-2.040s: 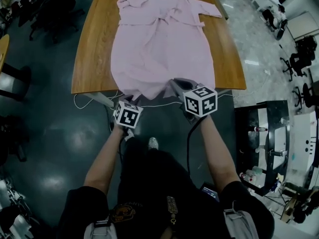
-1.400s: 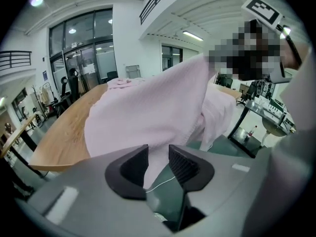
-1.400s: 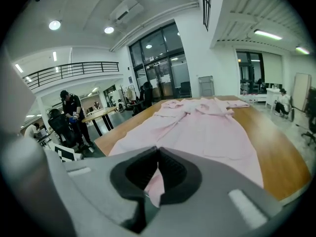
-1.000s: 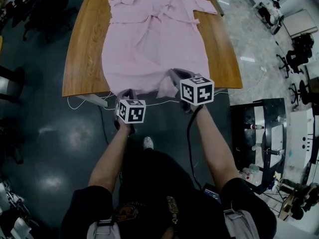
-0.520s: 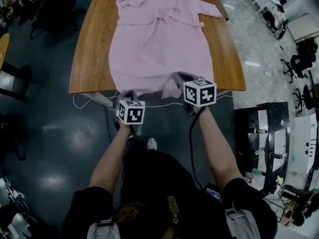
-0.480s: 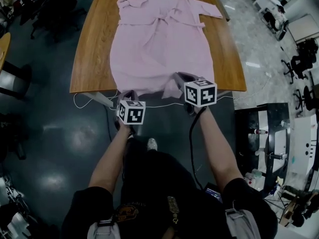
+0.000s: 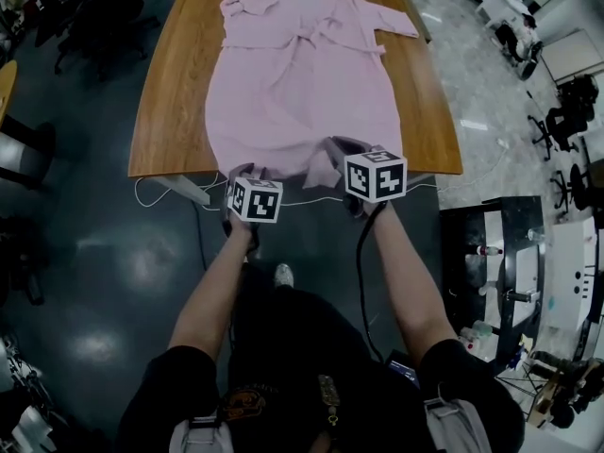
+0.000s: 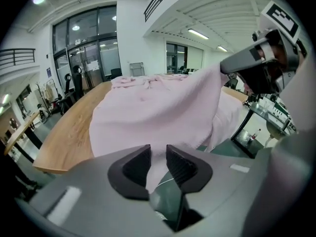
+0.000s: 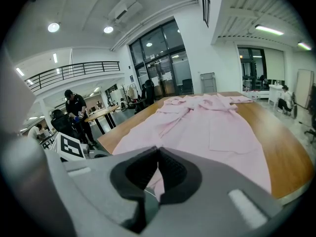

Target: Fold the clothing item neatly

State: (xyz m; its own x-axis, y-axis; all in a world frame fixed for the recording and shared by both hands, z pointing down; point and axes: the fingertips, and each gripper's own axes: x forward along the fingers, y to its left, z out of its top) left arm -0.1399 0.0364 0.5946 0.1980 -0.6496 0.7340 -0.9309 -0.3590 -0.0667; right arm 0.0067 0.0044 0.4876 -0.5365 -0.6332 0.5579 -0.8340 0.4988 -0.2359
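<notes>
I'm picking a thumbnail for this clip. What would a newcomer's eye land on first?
A pink robe lies spread along the wooden table, collar at the far end and hem at the near edge. There the right tool is shut on the hem and lifts it slightly. The left tool has just been opening its jaws, with hem cloth between them.

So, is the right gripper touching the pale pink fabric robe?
Touching. In the right gripper view, the right gripper is shut on the pale pink fabric robe.
</notes>
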